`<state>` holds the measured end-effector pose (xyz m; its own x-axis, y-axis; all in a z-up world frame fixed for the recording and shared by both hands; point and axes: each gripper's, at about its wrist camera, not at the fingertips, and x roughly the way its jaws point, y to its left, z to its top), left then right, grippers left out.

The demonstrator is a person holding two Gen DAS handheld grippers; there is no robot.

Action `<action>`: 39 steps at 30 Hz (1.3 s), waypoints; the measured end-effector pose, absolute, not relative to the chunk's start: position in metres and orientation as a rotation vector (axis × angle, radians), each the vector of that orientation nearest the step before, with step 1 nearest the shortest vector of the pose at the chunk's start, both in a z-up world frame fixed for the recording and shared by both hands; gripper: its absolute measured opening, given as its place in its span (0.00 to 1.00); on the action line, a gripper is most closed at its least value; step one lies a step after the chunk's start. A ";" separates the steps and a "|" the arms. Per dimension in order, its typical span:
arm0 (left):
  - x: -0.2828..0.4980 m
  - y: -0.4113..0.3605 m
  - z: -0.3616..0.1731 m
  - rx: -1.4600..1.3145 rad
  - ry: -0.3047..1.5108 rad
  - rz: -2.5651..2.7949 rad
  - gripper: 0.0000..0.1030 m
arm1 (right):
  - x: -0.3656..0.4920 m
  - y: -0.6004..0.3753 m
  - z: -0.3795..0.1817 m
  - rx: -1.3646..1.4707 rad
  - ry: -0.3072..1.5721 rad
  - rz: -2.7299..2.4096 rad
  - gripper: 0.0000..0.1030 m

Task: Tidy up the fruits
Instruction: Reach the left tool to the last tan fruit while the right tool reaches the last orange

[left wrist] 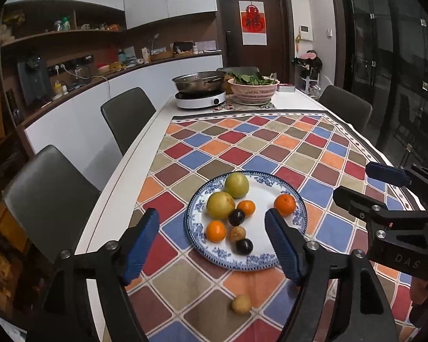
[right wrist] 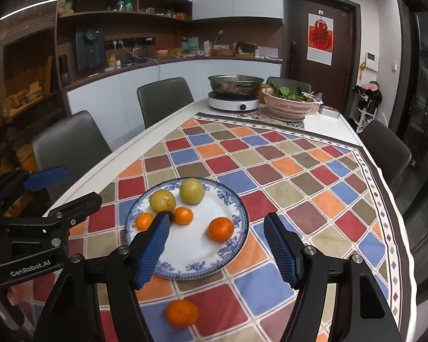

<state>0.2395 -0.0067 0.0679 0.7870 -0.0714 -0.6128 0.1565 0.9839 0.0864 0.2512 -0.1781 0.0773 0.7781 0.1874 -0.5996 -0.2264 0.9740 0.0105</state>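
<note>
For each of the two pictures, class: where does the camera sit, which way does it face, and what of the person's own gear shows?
Left wrist: on the left gripper, angled down at the plate; right gripper shows at the right.
Right wrist: on the right gripper, angled down the table; left gripper and fingers show at the left.
Shared: plate, cloth, pot, door.

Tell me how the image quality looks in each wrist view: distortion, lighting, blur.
Left wrist view: heavy fisheye bending with dark corners; dim warm indoor light, the plate and fruit reasonably sharp, the small tan fruit on the cloth softer. Right wrist view: same curved edges, shelves murky, the loose orange slightly blurred; no strong glare in either.
</note>
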 end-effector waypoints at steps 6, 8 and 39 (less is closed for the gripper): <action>0.218 0.001 0.061 0.120 0.672 -0.121 0.76 | 0.231 -0.174 0.075 -0.065 0.646 0.224 0.67; 0.210 0.004 0.059 0.109 0.675 -0.118 0.78 | 0.223 -0.170 0.073 -0.079 0.646 0.219 0.67; 0.170 0.018 -0.013 0.132 0.804 -0.195 0.85 | 0.175 -0.153 0.004 -0.086 0.806 0.193 0.67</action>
